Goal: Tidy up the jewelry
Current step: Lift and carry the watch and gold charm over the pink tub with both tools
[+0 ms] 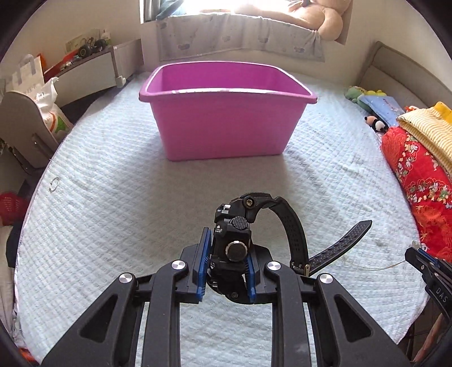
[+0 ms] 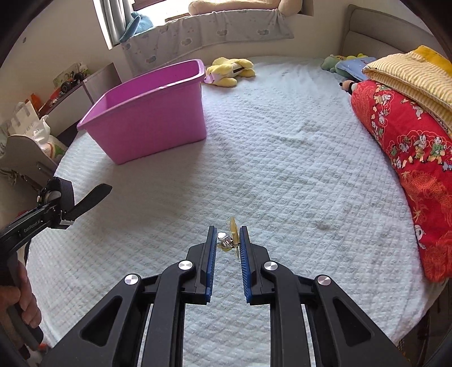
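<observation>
Gripping watch [image 1: 234,248], left gripper [image 1: 226,265].

Bright daylight comes in from the window [image 1: 214,5] at the top, so bright it turns white there. The bed cover [image 1: 113,197] is evenly lit with soft, faint shadows. Both pictures bend round at the edges, with dark corners. Far things look a bit fuzzy, maybe.
</observation>
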A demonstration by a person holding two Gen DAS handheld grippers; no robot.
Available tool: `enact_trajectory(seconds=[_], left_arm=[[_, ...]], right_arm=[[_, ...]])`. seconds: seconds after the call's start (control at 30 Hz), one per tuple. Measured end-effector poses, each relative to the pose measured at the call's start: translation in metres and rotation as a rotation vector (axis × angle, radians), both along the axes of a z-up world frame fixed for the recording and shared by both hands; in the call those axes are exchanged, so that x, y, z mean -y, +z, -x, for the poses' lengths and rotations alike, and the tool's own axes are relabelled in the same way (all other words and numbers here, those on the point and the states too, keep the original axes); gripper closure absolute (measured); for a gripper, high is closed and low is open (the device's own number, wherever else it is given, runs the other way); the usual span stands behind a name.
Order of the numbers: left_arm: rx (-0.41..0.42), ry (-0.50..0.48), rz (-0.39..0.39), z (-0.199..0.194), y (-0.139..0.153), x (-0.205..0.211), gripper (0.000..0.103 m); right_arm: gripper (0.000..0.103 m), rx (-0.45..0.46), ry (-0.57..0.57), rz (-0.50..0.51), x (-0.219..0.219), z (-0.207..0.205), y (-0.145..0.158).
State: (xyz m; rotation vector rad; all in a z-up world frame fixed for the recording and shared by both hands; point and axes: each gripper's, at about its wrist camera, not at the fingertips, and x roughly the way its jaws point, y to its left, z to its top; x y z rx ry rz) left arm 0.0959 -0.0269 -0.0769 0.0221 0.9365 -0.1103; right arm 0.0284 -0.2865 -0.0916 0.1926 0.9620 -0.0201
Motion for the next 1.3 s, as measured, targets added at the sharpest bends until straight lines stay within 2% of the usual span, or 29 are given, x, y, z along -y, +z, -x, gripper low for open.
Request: enact_trajectory(seconds=[0.3,0.43,0.63,0.93,1.13,1.3], left_arm=[[0.021,0.015,-0.001,0.012,0.081,0.011,0.082],[0.029,0.002,0.0,0.009,0.108,0.016,0.082],[0.037,-0.054,0.026,-0.009,0.136,0.013,0.082],[0.05,-0.084,0.044,-0.063,0.167,0.007,0.082],[0.047,-0.015,0.062,-0.11,0.175,-0.005,0.082],[0.0,0.073,0.082,-0.156,0.177,-0.016,0.082]], right_arm=[[0.087,-0.011,0.058,-0.04,0.018,0.0,0.075],[0.087,-0.005,0.075,-0.037,0.02,-0.011,0.108],[0.087,0.023,0.043,-0.028,0.014,-0.043,0.155],[0.087,0.055,0.054,-0.089,-0.014,-0.112,0.197],[0.087,0.091,0.172,-0.094,-0.038,-0.172,0.217],[0.087,0.107,0.246,-0.129,-0.052,-0.238,0.225]])
